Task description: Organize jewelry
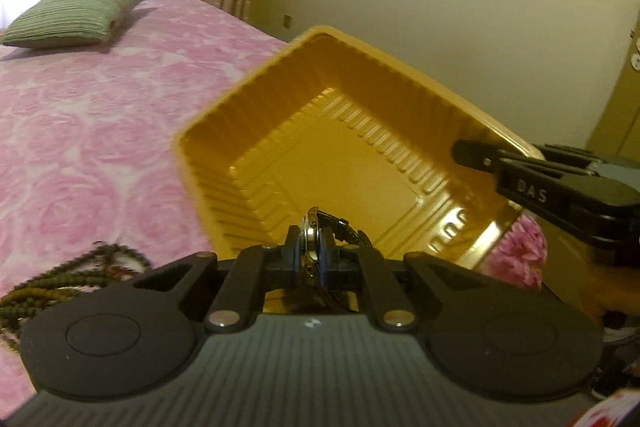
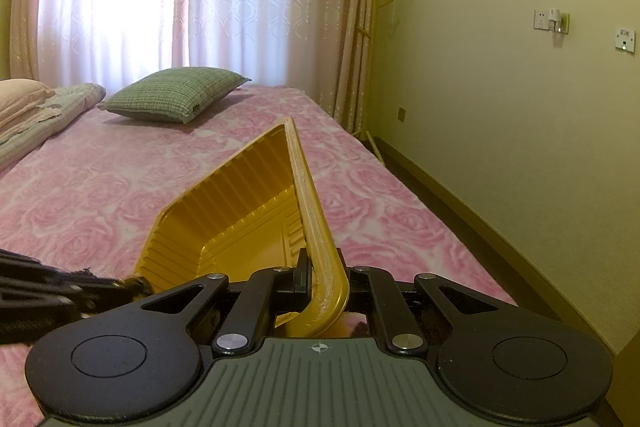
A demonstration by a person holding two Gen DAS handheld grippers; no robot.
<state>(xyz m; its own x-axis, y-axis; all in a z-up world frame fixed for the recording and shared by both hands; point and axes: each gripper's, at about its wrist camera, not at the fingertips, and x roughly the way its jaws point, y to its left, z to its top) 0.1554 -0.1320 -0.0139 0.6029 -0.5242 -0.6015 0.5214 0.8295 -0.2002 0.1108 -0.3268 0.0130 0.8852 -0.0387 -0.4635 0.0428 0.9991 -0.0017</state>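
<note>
The left claw (image 1: 310, 247) is clamped on a wristwatch (image 1: 316, 227), gripping its case edge-on with the strap trailing to the right, and holds it just at the near rim of the yellow tray (image 1: 340, 131). The right claw (image 2: 316, 273) is pinched shut on that tray's rim, tilting the tray up off the bed (image 2: 100, 187) so its empty, ribbed inside faces the watch. The step in hand looks like loading the watch into the tray; the next move likely calls for pushing the watch forward past the rim, over the tray floor, then parting the left claw's fingers while the right keeps the tray steady. A tilted tray could let the watch slide back out. A beaded necklace (image 1: 60, 283) lies on the bed to the left, outside the tray. A green pillow (image 2: 176, 99) sits well apart, obstructing nothing.
</note>
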